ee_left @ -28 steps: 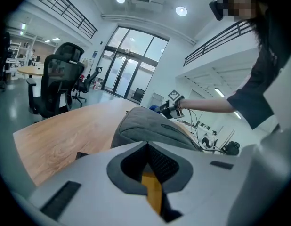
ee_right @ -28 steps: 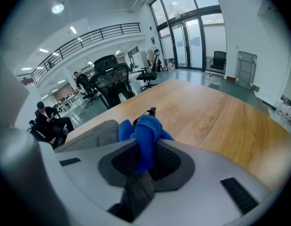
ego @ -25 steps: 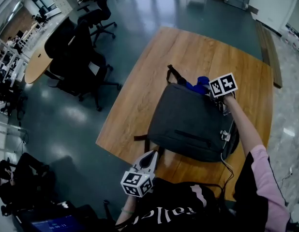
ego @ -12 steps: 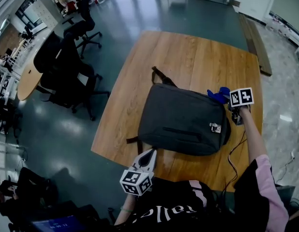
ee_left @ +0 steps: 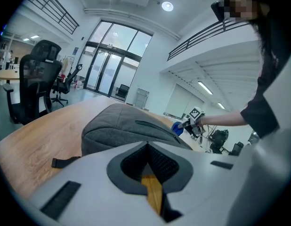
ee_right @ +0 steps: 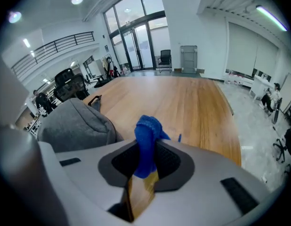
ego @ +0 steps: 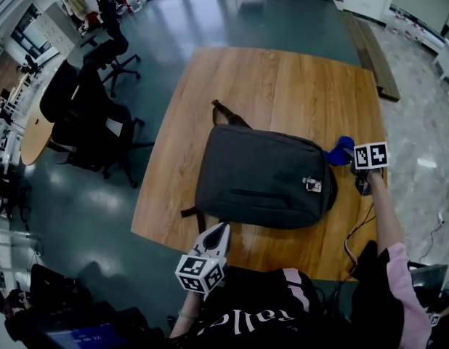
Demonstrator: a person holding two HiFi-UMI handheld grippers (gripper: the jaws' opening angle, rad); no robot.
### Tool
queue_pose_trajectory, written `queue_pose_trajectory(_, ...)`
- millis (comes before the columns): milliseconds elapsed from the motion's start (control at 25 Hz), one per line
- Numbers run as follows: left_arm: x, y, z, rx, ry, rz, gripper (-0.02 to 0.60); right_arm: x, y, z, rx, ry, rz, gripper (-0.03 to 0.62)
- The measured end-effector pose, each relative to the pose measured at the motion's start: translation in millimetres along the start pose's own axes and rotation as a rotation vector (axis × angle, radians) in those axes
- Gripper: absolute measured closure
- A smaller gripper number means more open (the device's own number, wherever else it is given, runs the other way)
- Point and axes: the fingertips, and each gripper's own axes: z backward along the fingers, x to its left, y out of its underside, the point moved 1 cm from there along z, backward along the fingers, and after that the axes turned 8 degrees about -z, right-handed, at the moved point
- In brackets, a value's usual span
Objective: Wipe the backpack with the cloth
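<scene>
A dark grey backpack point(ego: 261, 180) lies flat in the middle of the wooden table point(ego: 282, 78). The blue cloth point(ego: 341, 151) hangs just off the bag's right end, and my right gripper point(ego: 349, 154) is shut on it. The right gripper view shows the cloth point(ee_right: 148, 138) bunched between that gripper's point(ee_right: 146, 161) jaws, with the backpack point(ee_right: 72, 124) to the left. My left gripper point(ego: 219, 233) sits shut and empty at the table's near edge, just short of the bag. In the left gripper view, that gripper point(ee_left: 148, 147) points at the backpack point(ee_left: 126, 126).
A loose strap point(ego: 189, 211) trails from the bag's near left corner, and a carry handle point(ego: 223, 112) sticks out at the far left. Black office chairs point(ego: 94, 115) stand on the floor to the left. A cable point(ego: 355, 235) hangs near the table's right front edge.
My right gripper has carried the blue cloth from the backpack's far right top, sideways off its right end. The left gripper has stayed at the near edge.
</scene>
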Motion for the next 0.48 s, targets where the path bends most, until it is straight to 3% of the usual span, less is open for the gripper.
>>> queue_pose_trajectory(280, -9.3, -2.9, -3.5, 0.009, 0.02, -0.014, 0.583, 56.0, -47.5, 26.3, -0.187, -0.1, 0.173, 0.528)
queue_pose_trajectory(480, -15.5, 0.1, -8.1, 0.01, 0.064, -0.036, 0.583, 90.2, -26.7, 30.4, -0.175, -0.164, 0.191, 0.527)
